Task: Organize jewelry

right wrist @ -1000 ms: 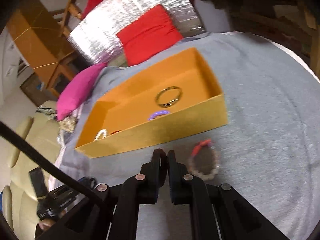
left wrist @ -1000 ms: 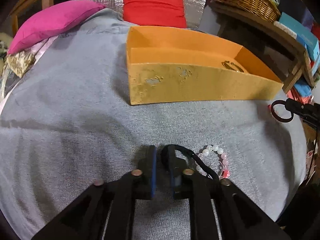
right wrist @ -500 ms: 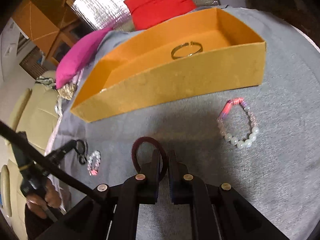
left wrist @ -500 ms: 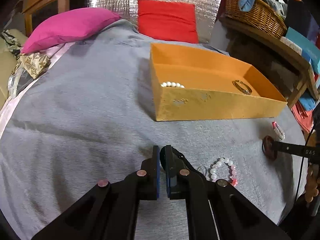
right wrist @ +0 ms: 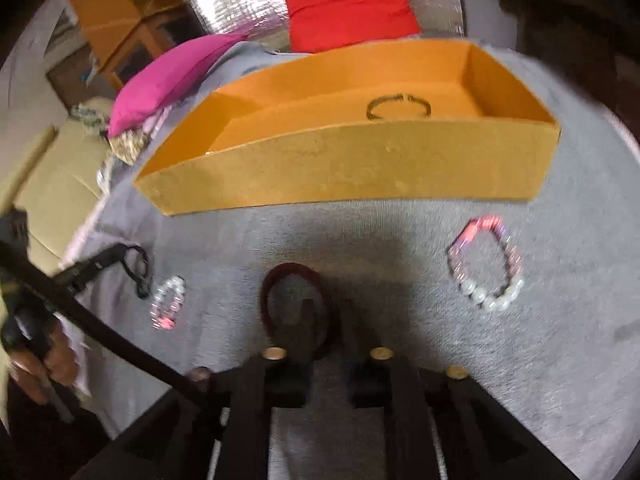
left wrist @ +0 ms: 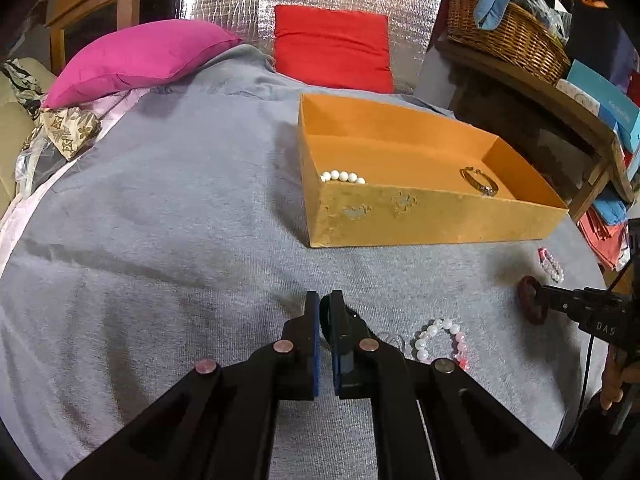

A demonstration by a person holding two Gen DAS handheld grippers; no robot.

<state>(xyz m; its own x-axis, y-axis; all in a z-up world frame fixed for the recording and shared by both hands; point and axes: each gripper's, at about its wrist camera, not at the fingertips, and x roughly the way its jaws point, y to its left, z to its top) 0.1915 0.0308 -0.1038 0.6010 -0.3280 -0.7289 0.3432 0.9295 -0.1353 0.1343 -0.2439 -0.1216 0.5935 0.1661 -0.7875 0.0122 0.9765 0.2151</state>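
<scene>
Cushions lie far ahead of the left claw (left wrist: 326,310): a pink cushion (left wrist: 140,56) up to its left and a red cushion (left wrist: 332,46) straight ahead. Both rest at the far end of the grey cloth (left wrist: 160,220) that covers the surface. The left claw is pressed together, and a black elastic band (left wrist: 352,316) is pinched between its blue pads, the loop coming out on the right side.

Ahead of this claw and a little to the right stands the orange box (left wrist: 420,220). A pearl string (left wrist: 342,177) lies in its near left corner and a gold bangle (left wrist: 480,182) lies toward its right end. Just to the right of the claw tips, on the cloth, lies a white and pink bead bracelet (left wrist: 424,344). A wicker basket (left wrist: 504,36) sits on a shelf far up to the right.

Further right comes the right claw (right wrist: 326,312). Its own view is blurred, but its fingers are together and they pinch the rim of a dark red ring (right wrist: 268,280), which stands up at the tips. To the right of this claw, near the front wall of the box, a second bead bracelet (right wrist: 488,300) lies apart on the cloth.
</scene>
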